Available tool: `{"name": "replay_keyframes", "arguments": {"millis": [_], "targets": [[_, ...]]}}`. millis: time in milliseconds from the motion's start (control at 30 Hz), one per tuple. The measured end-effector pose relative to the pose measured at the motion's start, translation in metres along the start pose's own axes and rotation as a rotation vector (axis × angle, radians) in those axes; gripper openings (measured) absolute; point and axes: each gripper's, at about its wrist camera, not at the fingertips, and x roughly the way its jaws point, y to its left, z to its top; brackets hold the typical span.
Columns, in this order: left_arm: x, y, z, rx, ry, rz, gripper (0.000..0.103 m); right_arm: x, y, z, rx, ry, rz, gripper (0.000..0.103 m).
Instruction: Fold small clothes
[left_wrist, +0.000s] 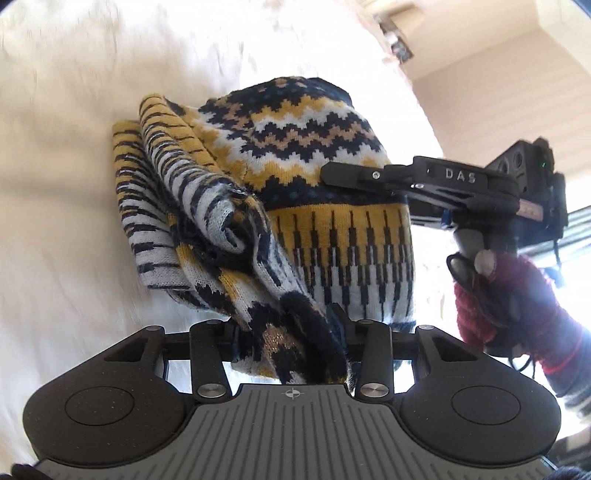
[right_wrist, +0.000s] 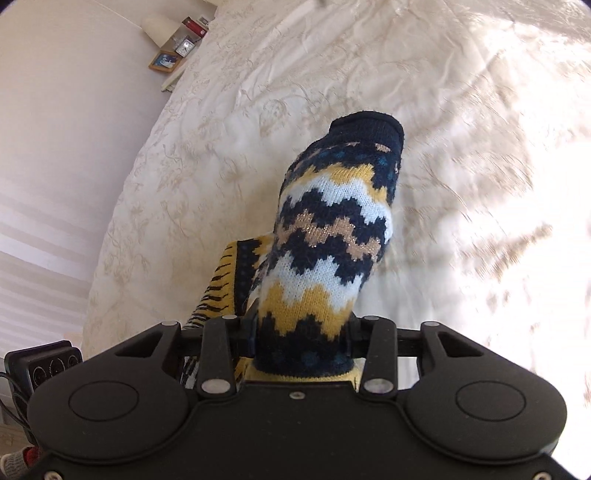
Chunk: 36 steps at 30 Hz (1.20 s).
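over the middle of the cream bedspread (right_wrist: 229, 155), well in from its edges, a small knitted sweater (left_wrist: 306, 155) in navy, mustard, white and tan zigzags hangs bunched between the two grippers. the left gripper (left_wrist: 295, 332) is closed down on a gathered, twisted fold of the knit at the near end; the cloth fills the gap between its fingers and spills back over the tool's ribbed grey plate. from there the garment rises away in a rumpled mass, striped folds drooping on the left side and the zigzag panel facing up.

in the left wrist view the right gripper (left_wrist: 332, 173) comes in from the right, its black fingers pressed together on the edge of the zigzag panel, with a hand in a red knit glove (left_wrist: 495, 295) on its handle. in the right wrist view the right gripper (right_wrist: 303, 332) has its fingers clamped on the dotted navy band of the knit, and a tube of the sweater (right_wrist: 332, 229) stands up ahead of it, ending in a dark navy cuff above the bedspread.

beyond the far left edge of the bed, a shelf holds a small clock (right_wrist: 186, 47) and a framed picture (right_wrist: 165, 61) against the pale wall.
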Motion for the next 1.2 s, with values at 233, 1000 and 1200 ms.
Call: {"name": "replay_keyframes", "arguments": {"millis": [233, 1000, 1200], "targets": [[0.009, 0.015, -0.022, 0.011, 0.011, 0.237, 0.043, -0.009, -0.02, -0.042, -0.022, 0.051, -0.155, 0.071], [-0.008, 0.016, 0.058, -0.111, -0.256, 0.447, 0.052, -0.063, -0.035, -0.052, -0.026, -0.088, -0.068, 0.086], [0.016, 0.037, 0.062, -0.21, -0.147, 0.358, 0.048, -0.058, -0.043, -0.053, -0.007, -0.075, -0.077, 0.087]]}}
